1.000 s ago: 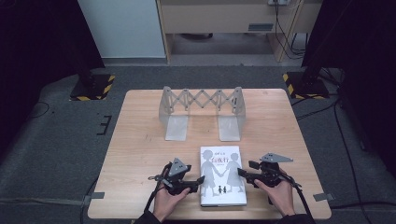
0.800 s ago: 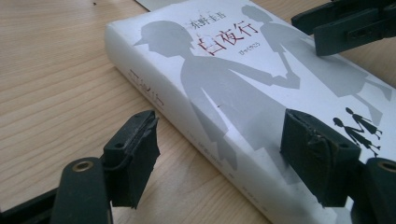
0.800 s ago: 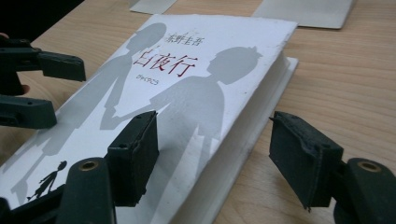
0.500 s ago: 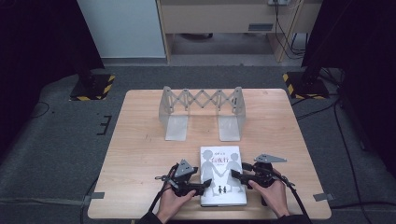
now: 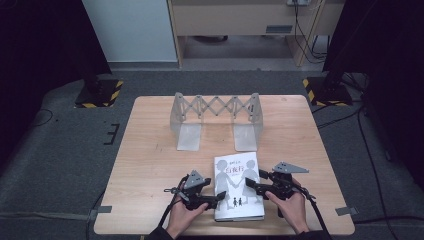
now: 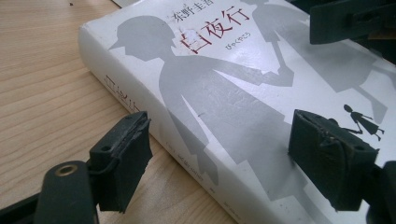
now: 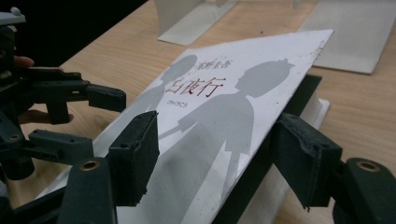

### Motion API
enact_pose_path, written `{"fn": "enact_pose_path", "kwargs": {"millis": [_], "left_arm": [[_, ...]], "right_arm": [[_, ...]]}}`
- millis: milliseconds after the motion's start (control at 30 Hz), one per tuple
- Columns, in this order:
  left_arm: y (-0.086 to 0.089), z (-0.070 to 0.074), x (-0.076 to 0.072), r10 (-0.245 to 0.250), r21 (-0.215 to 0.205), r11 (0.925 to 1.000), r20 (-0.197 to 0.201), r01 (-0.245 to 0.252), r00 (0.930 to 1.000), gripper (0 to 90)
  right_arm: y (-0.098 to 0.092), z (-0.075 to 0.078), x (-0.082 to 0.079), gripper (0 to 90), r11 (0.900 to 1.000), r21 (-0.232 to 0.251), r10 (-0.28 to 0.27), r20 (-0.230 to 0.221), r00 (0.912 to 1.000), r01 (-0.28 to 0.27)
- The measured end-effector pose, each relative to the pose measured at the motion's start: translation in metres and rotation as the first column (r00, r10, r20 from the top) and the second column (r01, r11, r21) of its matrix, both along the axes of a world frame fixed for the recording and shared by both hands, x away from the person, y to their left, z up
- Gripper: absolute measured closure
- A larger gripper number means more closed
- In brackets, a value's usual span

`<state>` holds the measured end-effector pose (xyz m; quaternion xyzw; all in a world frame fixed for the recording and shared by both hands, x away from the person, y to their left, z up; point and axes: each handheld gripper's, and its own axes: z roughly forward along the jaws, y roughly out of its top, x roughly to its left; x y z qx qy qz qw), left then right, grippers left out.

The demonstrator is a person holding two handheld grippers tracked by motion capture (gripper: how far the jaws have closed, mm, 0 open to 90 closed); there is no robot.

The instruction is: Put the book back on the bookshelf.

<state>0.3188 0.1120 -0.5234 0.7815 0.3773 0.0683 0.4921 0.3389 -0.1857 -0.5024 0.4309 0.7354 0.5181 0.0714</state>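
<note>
A white book (image 5: 237,186) with grey silhouettes and red characters on its cover lies flat near the table's front edge. My left gripper (image 5: 218,197) is open at the book's left side. In the left gripper view the jaws (image 6: 219,149) straddle the spine edge of the book (image 6: 224,93), one jaw beside the table, the other over the cover. My right gripper (image 5: 253,183) is open at the book's right side. In the right gripper view the cover (image 7: 219,107) is tilted up off the pages, and its free edge passes between the right gripper's (image 7: 217,154) jaws.
An expandable metal book rack (image 5: 215,117) with two upright end plates stands at the table's middle back. The wooden table (image 5: 150,150) has bare room left and right of the book. Dark floor surrounds it; striped stands sit at the far corners.
Both grippers have moved inward from beside the book to its left and right edges. The right one now has the cover's edge between its jaws.
</note>
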Motion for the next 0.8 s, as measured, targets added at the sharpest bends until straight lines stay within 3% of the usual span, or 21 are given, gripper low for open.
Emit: {"fn": "enact_pose_path", "kwargs": {"millis": [133,267,433,633,800], "left_arm": [[0.001,-0.002,0.001,0.002,-0.013,0.9999,0.001,-0.002,1.0,17.1],[0.001,-0.004,0.002,0.0,-0.011,0.9999,0.001,0.0,1.0,15.3],[0.002,-0.005,0.004,0.001,-0.022,0.9998,-0.01,-0.001,0.9999,12.6],[0.005,-0.007,0.008,-0.009,-0.055,0.9985,-0.05,0.006,0.9987,12.4],[0.006,-0.007,0.009,-0.015,-0.083,0.9965,-0.075,0.009,0.9971,14.1]], "right_arm": [[0.003,0.0,0.0,39.8,1.0,0.021,0.012,-0.017,0.9998,-0.011],[0.007,-0.005,0.001,41.4,0.998,0.017,0.057,-0.107,0.9926,-0.056],[0.01,-0.008,0.004,44.2,0.997,0.041,0.07,-0.142,0.9874,-0.065],[0.008,-0.01,0.008,59.0,0.987,0.145,0.095,-0.221,0.9708,-0.063],[0.006,-0.005,0.009,70.4,0.975,0.22,0.08,-0.265,0.961,-0.021]]}}
